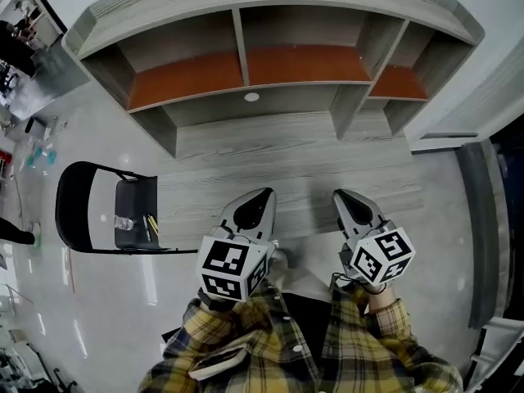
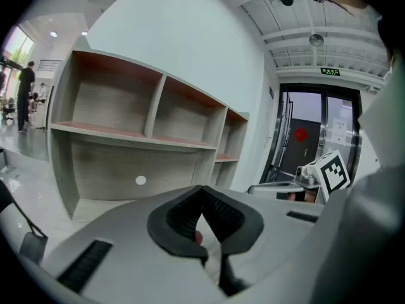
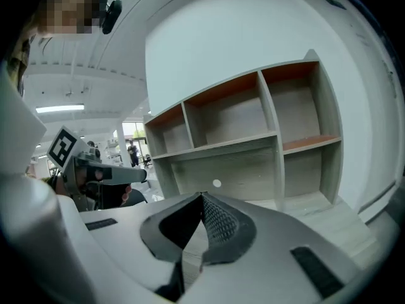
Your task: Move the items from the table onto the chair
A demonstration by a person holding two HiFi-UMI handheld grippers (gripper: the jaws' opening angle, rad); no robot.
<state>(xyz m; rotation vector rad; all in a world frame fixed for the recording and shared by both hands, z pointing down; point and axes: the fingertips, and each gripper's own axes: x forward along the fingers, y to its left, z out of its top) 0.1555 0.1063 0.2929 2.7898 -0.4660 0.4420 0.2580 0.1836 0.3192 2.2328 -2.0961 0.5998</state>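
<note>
Seen from the head view, the grey wooden table (image 1: 286,150) with its shelf unit (image 1: 246,64) has nothing lying on its top. A black folding chair (image 1: 82,211) stands to its left; on the seat lie a small clear item (image 1: 123,222) and a yellow item (image 1: 152,224). My left gripper (image 1: 265,192) and right gripper (image 1: 336,193) hover side by side over the table's front edge, both shut and empty. In the left gripper view the jaws (image 2: 202,190) meet at the tip; the right gripper view shows its jaws (image 3: 202,197) closed too.
The shelf unit (image 2: 145,138) has open compartments with orange boards. A glass door (image 2: 316,132) is to the right. People stand far off on the left (image 2: 25,94). Glossy white floor surrounds the chair.
</note>
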